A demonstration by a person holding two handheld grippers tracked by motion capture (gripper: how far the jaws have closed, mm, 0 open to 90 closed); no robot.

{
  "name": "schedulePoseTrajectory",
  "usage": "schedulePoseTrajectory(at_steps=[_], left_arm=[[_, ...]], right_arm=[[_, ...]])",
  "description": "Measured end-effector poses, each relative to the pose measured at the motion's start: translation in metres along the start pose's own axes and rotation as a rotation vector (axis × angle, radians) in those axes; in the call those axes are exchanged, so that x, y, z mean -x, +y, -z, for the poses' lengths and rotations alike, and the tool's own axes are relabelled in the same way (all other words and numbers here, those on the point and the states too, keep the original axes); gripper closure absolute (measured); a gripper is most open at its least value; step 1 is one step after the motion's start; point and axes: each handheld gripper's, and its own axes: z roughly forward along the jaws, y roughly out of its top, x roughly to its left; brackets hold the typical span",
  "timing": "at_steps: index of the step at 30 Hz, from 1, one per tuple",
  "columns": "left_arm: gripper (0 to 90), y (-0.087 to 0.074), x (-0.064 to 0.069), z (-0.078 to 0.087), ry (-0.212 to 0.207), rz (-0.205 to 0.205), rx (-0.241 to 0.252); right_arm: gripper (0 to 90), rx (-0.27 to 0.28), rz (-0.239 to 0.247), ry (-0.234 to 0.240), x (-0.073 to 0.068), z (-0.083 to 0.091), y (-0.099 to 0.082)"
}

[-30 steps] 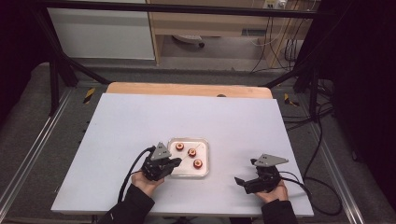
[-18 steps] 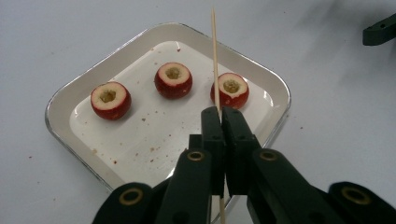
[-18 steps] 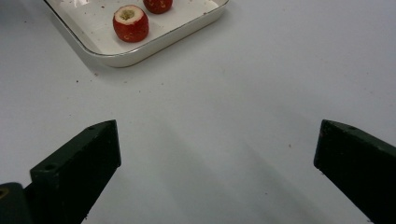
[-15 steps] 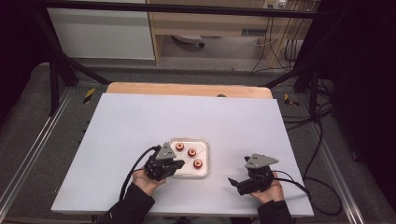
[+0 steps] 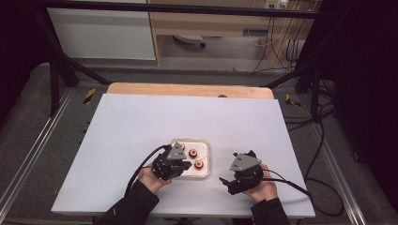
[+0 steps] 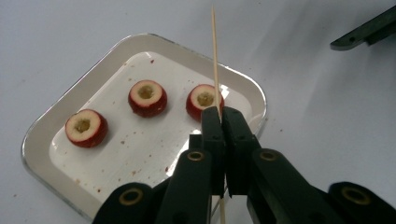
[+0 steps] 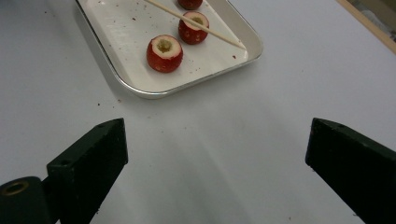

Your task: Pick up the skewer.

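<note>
wooden skewer clamped between left gripper fingers, above tray.

Table evenly lit, surroundings dark; soft shadows, mild blur in high view

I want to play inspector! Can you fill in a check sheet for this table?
Surface: white table top, a few red crumbs near the tray.
Job's things: three cored red fruits on a white tray; thin wooden skewer.
Clutter: nothing seen.
Grippers: left hand-held gripper shut on the skewer; right hand-held gripper open, holding nothing.
Cables: black cables trail from both.
Surroundings: dark frame, shelf, floor wires.
</note>
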Motion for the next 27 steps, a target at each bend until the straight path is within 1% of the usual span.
schedulePoseTrajectory(at_steps=[2, 3, 4, 5, 7, 8, 9, 11, 12, 13, 14, 15, 16, 17, 18, 19, 20, 21, 22, 23, 24, 26, 27], left_arm=[[88.2, 0.002, 0.001, -0.001, -0.004, -0.008, -0.007], [88.2, 0.005, 0.003, -0.004, -0.007, -0.026, -0.021], [88.2, 0.005, 0.003, -0.004, -0.007, -0.026, -0.021], [88.2, 0.008, 0.005, -0.007, -0.016, -0.035, -0.035], [88.2, 0.011, 0.007, -0.009, -0.029, -0.041, -0.04], [88.2, 0.011, 0.007, -0.009, -0.029, -0.041, -0.04], [88.2, 0.013, 0.009, -0.011, -0.038, -0.052, -0.049], [88.2, 0.015, 0.011, -0.013, -0.048, -0.065, -0.062], [88.2, 0.015, 0.011, -0.013, -0.048, -0.065, -0.062], [88.2, 0.016, 0.012, -0.014, -0.053, -0.067, -0.068], [88.2, 0.017, 0.012, -0.015, -0.054, -0.073, -0.073], [88.2, 0.018, 0.013, -0.016, -0.06, -0.073, -0.078], [88.2, 0.02, 0.014, -0.018, -0.072, -0.073, -0.081], [88.2, 0.02, 0.014, -0.018, -0.072, -0.073, -0.081], [88.2, 0.021, 0.014, -0.019, -0.081, -0.07, -0.086], [88.2, 0.023, 0.016, -0.02, -0.089, -0.074, -0.091], [88.2, 0.023, 0.016, -0.02, -0.089, -0.074, -0.091], [88.2, 0.024, 0.017, -0.021, -0.091, -0.073, -0.09], [88.3, 0.026, 0.018, -0.022, -0.094, -0.073, -0.092], [88.3, 0.027, 0.019, -0.023, -0.096, -0.077, -0.093], [88.4, 0.03, 0.021, -0.024, -0.101, -0.09, -0.105], [88.4, 0.032, 0.022, -0.025, -0.101, -0.092, -0.108], [88.3, 0.033, 0.023, -0.026, -0.102, -0.099, -0.112]], right_arm=[[9.3, -0.011, 0.043, -0.006, -0.002, -0.001, 0.005], [9.6, -0.017, 0.059, -0.009, -0.003, -0.002, 0.007], [10.3, -0.027, 0.076, -0.012, -0.004, -0.002, 0.009], [11.5, -0.037, 0.095, -0.014, -0.006, -0.003, 0.011], [14.9, -0.043, 0.144, -0.02, -0.009, -0.004, 0.013], [14.9, -0.043, 0.144, -0.02, -0.009, -0.004, 0.013], [17.8, -0.057, 0.19, -0.029, -0.012, -0.005, 0.015], [21.8, -0.065, 0.234, -0.033, -0.015, -0.007, 0.017], [23.8, -0.066, 0.253, -0.033, -0.016, -0.007, 0.017], [23.8, -0.066, 0.253, -0.033, -0.016, -0.007, 0.017], [28.3, -0.059, 0.276, -0.026, -0.018, -0.007, 0.017], [29.9, -0.056, 0.291, -0.025, -0.018, -0.007, 0.017], [31.7, -0.055, 0.299, -0.024, -0.019, -0.007, 0.016], [31.7, -0.055, 0.299, -0.024, -0.019, -0.007, 0.016], [33.4, -0.061, 0.316, -0.022, -0.019, -0.007, 0.016], [36.9, -0.067, 0.343, -0.024, -0.021, -0.007, 0.015], [39.0, -0.068, 0.366, -0.027, -0.021, -0.008, 0.014], [39.0, -0.068, 0.366, -0.027, -0.021, -0.008, 0.014], [41.6, -0.072, 0.403, -0.028, -0.023, -0.008, 0.014], [41.6, -0.072, 0.403, -0.028, -0.023, -0.008, 0.014], [44.6, -0.075, 0.437, -0.028, -0.024, -0.009, 0.013], [48.9, -0.069, 0.469, -0.033, -0.025, -0.009, 0.012], [50.4, -0.068, 0.49, -0.047, -0.026, -0.01, 0.012]])
